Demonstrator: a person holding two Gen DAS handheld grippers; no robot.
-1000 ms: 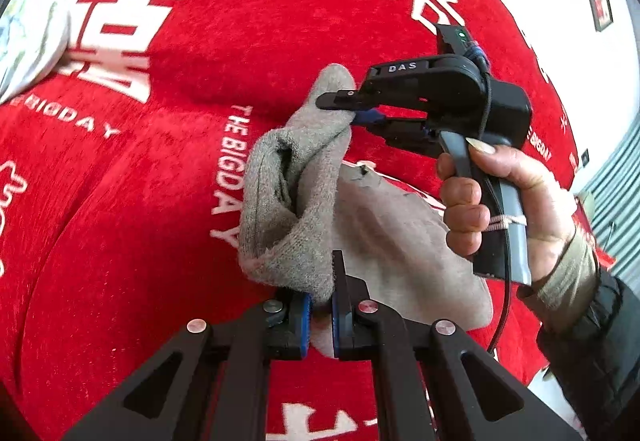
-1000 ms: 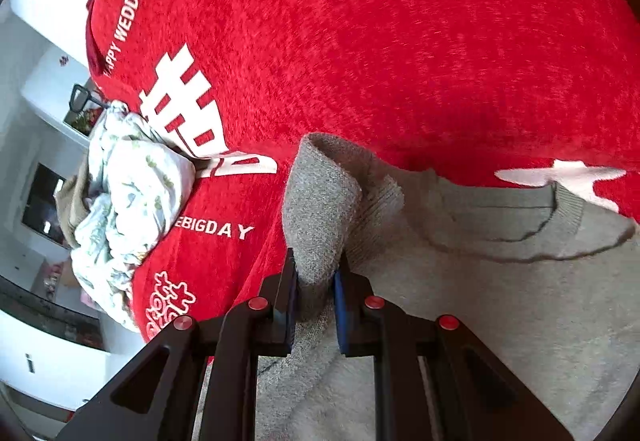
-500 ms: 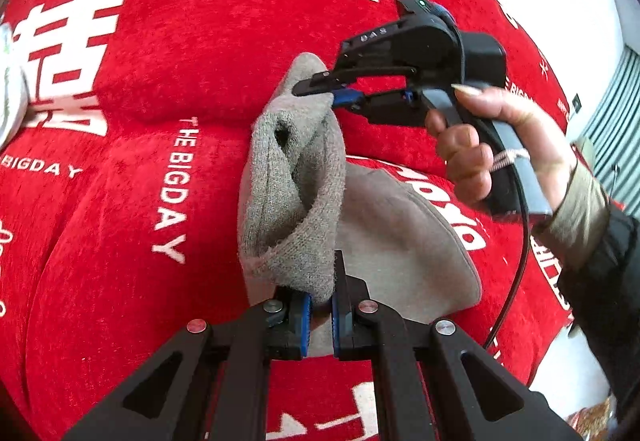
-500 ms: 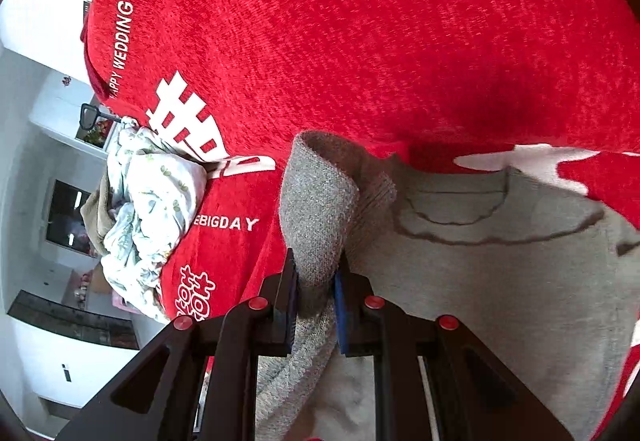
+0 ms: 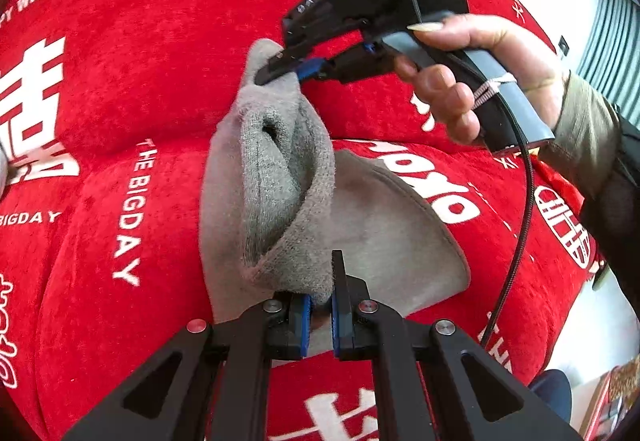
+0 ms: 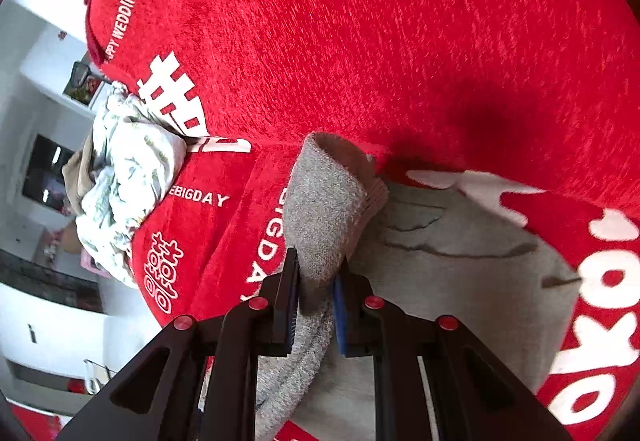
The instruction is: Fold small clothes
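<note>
The grey knit garment (image 5: 276,177), a small sweater by the look of its ribbed neckline in the right wrist view, lies partly flat on the red cover (image 5: 120,89) and is partly lifted. 1 edge of it is raised into a thick, doubled roll that runs between the 2 tools. The left tongs (image 5: 319,311) are clamped on the near end of that roll, pads squeezed tight on the fabric. The right tongs (image 6: 316,287) are likewise closed on a bunched fold of the same edge, with the cloth filling the narrow gap between the pads; in the left wrist view they pinch the far end, held by a hand (image 5: 480,77) in an olive cuff.

As a judgement, the fold is in hand but not finished: the lifted side has yet to be laid across the flat body, and further folds likely remain.

The knit is soft, fuzzy and thick, slumping in rounded curves. The cover beneath is plush red pile with white printed lettering, swelling like a cushioned bed or sofa. A crumpled pale floral cloth (image 6: 128,177) sits well apart at its edge.
</note>
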